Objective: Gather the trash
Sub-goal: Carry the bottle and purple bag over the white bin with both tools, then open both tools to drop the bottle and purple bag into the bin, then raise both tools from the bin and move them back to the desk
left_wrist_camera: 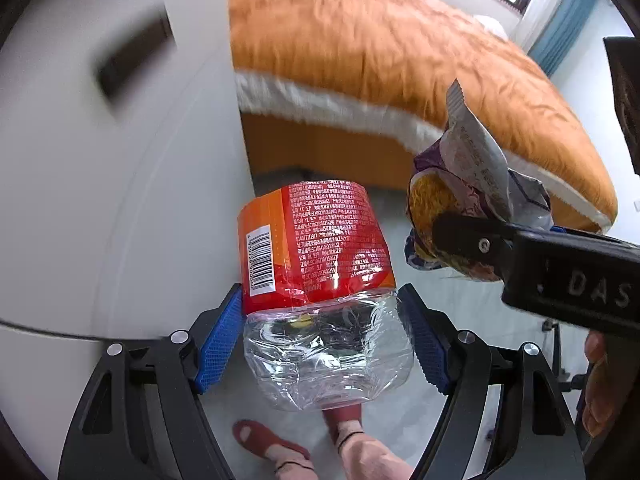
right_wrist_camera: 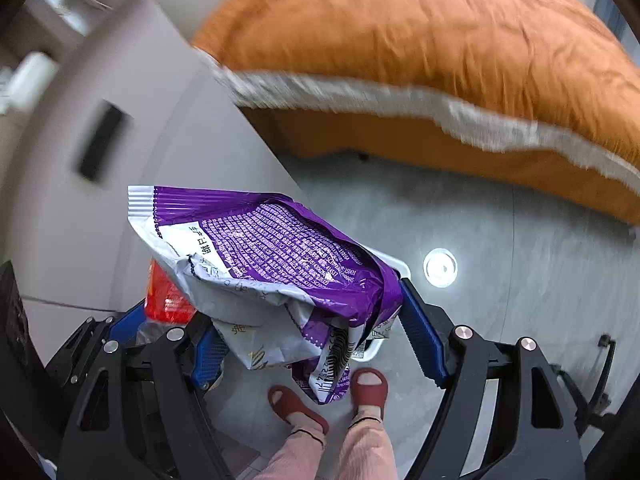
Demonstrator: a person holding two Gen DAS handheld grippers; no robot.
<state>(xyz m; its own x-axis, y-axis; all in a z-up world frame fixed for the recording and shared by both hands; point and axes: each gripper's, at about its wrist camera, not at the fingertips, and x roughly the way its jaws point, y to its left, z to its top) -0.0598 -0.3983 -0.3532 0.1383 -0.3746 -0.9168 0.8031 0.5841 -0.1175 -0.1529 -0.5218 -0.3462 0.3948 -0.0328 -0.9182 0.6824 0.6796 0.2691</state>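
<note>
My left gripper is shut on a crushed clear plastic bottle with a red and orange label, held above the floor. My right gripper is shut on a crumpled purple and white snack bag. In the left wrist view the right gripper shows at the right, holding the same bag beside the bottle. In the right wrist view the bottle's red label peeks out at the lower left, between the left gripper's blue pads. A white container lies mostly hidden under the bag.
A bed with an orange blanket and white fringe fills the back. A white cabinet with a dark handle stands at the left. The person's feet in red slippers stand on the grey floor. A round floor drain lies to the right.
</note>
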